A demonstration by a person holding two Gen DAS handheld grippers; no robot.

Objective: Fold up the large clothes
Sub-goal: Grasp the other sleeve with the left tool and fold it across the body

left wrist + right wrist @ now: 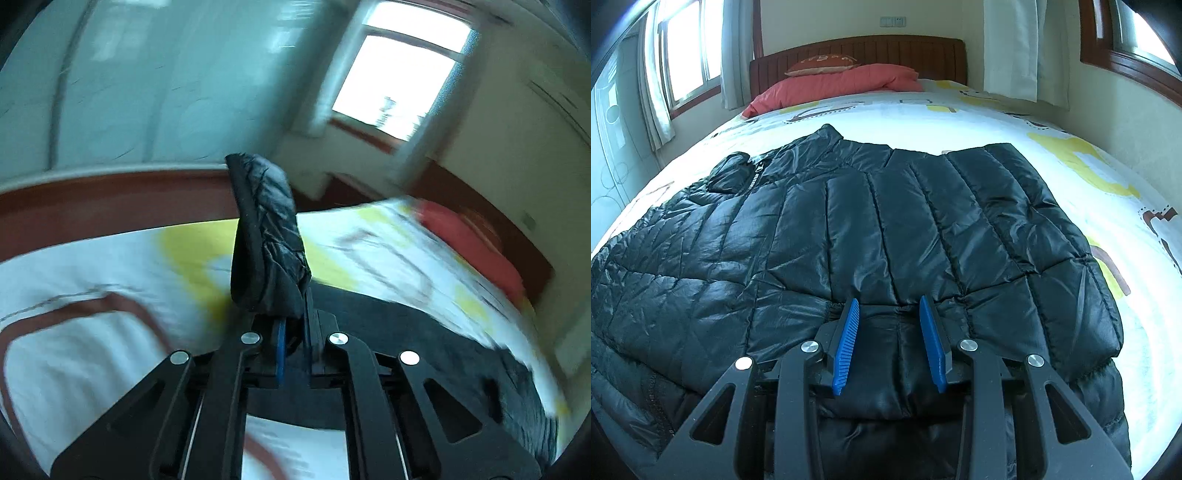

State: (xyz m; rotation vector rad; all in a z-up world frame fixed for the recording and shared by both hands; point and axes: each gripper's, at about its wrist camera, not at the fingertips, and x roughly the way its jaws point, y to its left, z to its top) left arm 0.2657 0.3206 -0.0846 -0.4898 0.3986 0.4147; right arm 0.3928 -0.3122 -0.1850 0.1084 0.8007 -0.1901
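Left gripper [286,325]: I read the jaws as fully closed, pinching a fold of black quilted fabric that stands up from between the fingers toward 12 o'clock. View is motion-blurred.
Held fabric [267,236]: part of the black puffer jacket, raised above the bed sheet [92,280]; more of the jacket trails off toward 4 o'clock in that view.
Right gripper [891,341]: jaws narrowly parted, blue ribbed pads [846,347] either side of a ridge of jacket hem. I cannot tell whether the pads actually press the cloth or just straddle it.
Jacket [849,229]: lies spread across the bed, filling the middle of the right wrist view; collar and zipper [755,175] toward 10 o'clock, folded-in edge toward 1 o'clock.
Bed: patterned white and yellow sheet; pink pillow [834,86] at 12 o'clock, against the brown headboard [886,51].
Surroundings: window [399,77] at 1 o'clock in the left wrist view; curtains [1010,48] beside the headboard.
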